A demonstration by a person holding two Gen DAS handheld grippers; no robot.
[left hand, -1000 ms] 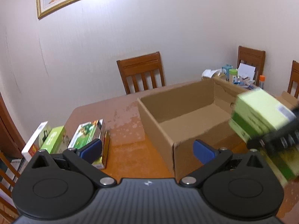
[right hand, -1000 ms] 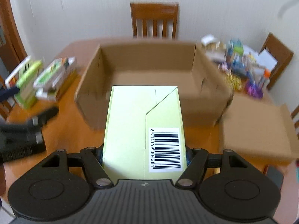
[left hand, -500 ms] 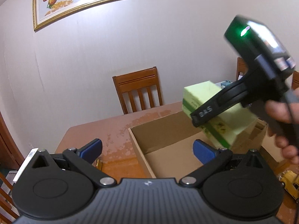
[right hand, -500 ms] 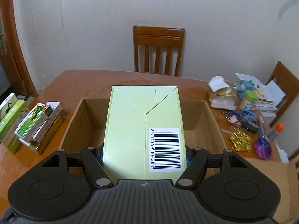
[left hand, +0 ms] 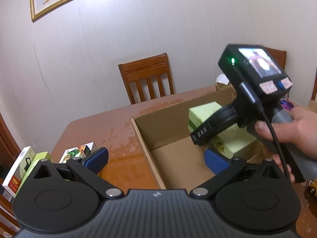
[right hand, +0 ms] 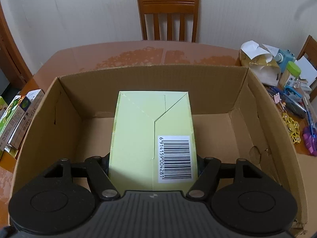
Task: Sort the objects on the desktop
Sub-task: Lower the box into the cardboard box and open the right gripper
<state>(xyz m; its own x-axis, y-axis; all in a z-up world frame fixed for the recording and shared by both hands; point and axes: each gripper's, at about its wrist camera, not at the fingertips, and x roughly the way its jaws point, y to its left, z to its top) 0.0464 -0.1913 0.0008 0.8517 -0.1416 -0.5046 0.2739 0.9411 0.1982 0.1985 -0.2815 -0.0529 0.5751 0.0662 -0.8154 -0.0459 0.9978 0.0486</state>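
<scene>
A: Pale-green carton (right hand: 152, 130) with a barcode label — where is it at this moment?

B: It is clamped between the two fingers of the right tool (right hand: 153, 163), and it hangs inside the open cardboard box (right hand: 65, 107), tilted with the far end lower. In the left wrist view the same carton is seen above the box floor, near the right wall. Whether it touches the floor, I cannot tell.

A: And the left tool (left hand: 156, 158)?

B: Its jaws stand wide apart, with nothing between the blue pads (left hand: 97, 157). It is over the near-left corner of the box, and it points toward the box interior.

A: Who holds the right tool?

B: A person's hand (left hand: 293, 130) is wrapped around its grey handle. A black cable runs down in front of the fingers.

A: What else lies on the counter (right hand: 122, 53)?

B: To the left of the box there are several small retail packages (left hand: 79, 152) — green and white ones, some standing on edge. To the right there are a crumpled paper bag (right hand: 257, 63), a jar with a green lid (right hand: 291, 73), pens and a gold ornament (right hand: 291, 127). A wooden chair (right hand: 168, 15) stands behind the counter, against the wall.
</scene>
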